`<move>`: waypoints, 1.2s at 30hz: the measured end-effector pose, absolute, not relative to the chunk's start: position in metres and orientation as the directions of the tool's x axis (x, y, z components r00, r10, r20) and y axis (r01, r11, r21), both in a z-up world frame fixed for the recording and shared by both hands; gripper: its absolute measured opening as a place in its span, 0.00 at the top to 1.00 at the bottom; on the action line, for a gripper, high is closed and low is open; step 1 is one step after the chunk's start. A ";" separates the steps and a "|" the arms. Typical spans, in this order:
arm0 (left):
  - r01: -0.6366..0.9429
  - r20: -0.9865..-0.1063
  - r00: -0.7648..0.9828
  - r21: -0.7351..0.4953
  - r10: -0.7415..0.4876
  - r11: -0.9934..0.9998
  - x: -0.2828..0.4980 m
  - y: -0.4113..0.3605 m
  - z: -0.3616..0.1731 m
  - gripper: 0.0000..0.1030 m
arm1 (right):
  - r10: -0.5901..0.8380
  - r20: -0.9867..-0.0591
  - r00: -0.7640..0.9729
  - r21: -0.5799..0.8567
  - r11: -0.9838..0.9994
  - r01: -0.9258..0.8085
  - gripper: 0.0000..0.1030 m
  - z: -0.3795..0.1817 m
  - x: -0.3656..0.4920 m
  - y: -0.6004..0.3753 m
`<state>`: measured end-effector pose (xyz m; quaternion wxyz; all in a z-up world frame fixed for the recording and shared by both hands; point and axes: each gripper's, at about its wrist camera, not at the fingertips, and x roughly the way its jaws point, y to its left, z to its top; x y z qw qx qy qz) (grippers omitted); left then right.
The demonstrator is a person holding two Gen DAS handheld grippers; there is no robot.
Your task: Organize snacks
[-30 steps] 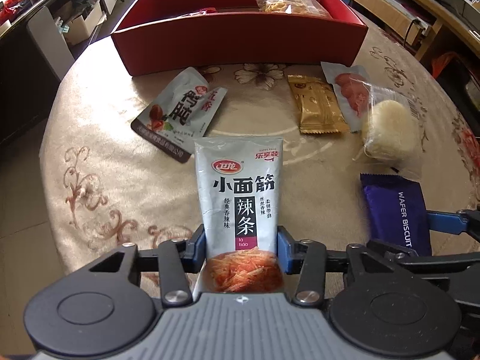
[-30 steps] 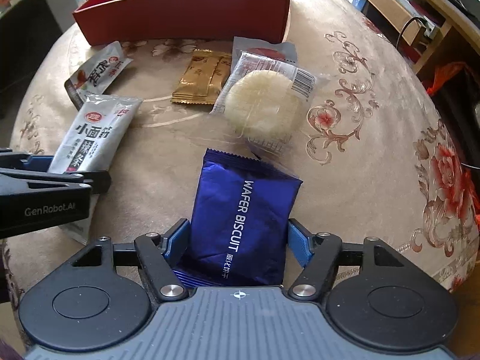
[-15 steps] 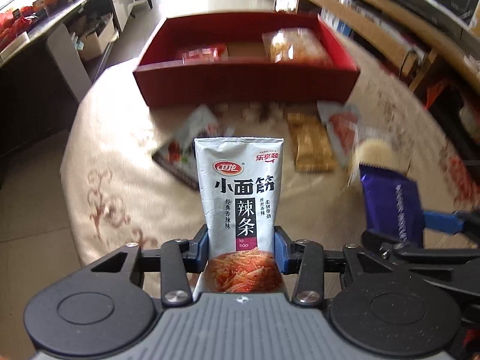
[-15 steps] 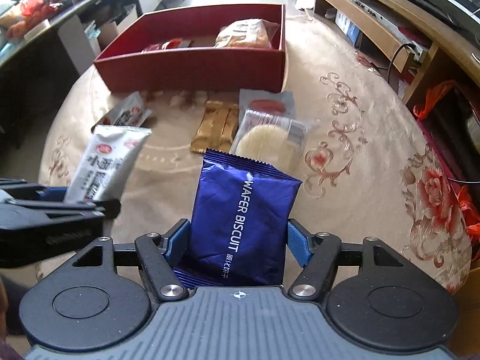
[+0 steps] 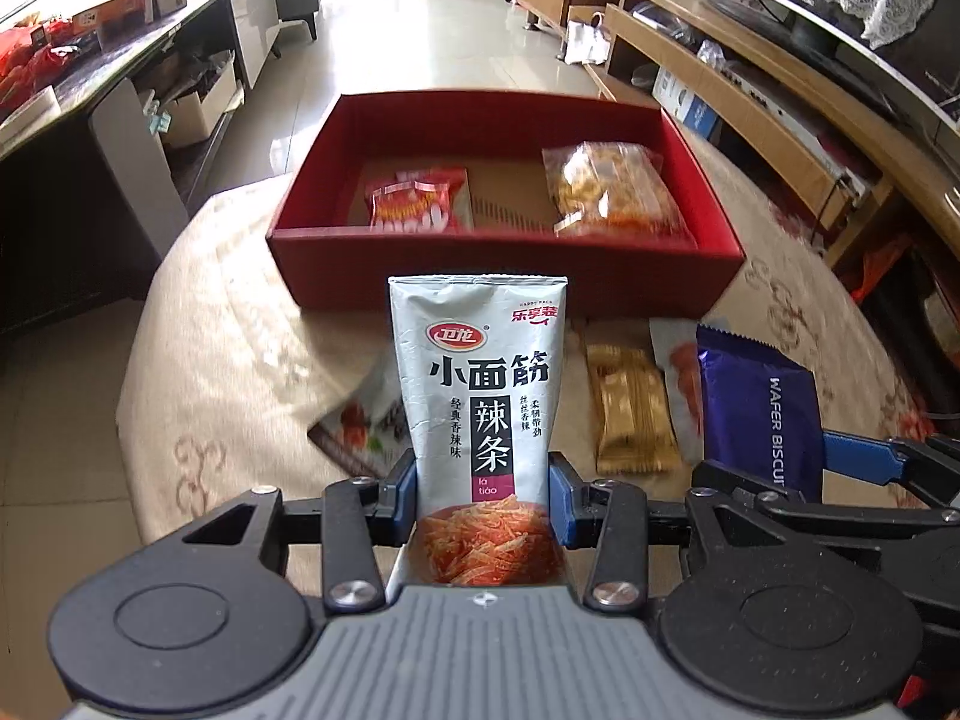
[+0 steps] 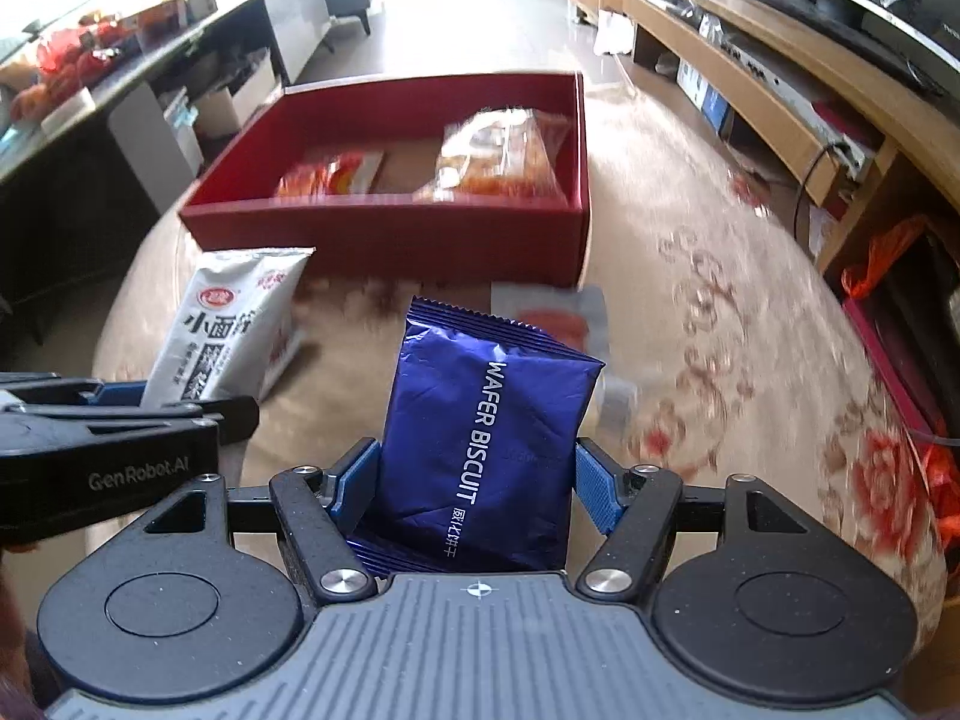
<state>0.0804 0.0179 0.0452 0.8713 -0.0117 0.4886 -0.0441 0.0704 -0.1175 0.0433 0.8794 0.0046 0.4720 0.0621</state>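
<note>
Motion blur is smearing much of the right wrist view, so the packets lying on the counter (image 6: pixel 750 324) are hard to make out there, and the blue wafer biscuit packet (image 6: pixel 486 450) is hiding most of what is lying behind it. In the left wrist view the grey spicy-strip pouch (image 5: pixel 480 402) is covering part of a grey packet (image 5: pixel 360 426) lying flat on the counter, and a clear packet with red contents (image 5: pixel 681 378) is showing only as a sliver between the gold packet (image 5: pixel 630 417) and the biscuit packet. The left tool (image 5: pixel 483 495) is clenching the lower part of the pouch, which is standing upright between the blue pads, raised above the near part of the counter. The right tool (image 6: pixel 477 483) is gripping the biscuit packet the same way, its pads pressing on both sides. The red box (image 5: pixel 504 264) is sitting toward the far edge of the counter, holding a red packet (image 5: pixel 417 198) on its left and an orange snack bag (image 5: pixel 609 189) on its right.
</note>
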 end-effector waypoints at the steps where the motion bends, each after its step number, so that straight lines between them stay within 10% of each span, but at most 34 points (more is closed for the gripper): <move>1: 0.065 -0.848 0.523 -0.061 -0.086 0.996 0.084 0.017 0.047 0.62 | 0.115 -0.826 0.552 0.068 0.992 -0.104 0.28 0.045 0.075 -0.118; 36: 0.007 -0.788 0.614 -0.050 -0.044 0.999 0.217 0.014 0.076 0.65 | 0.115 -0.764 0.635 0.073 0.993 -0.091 0.28 0.075 0.201 -0.118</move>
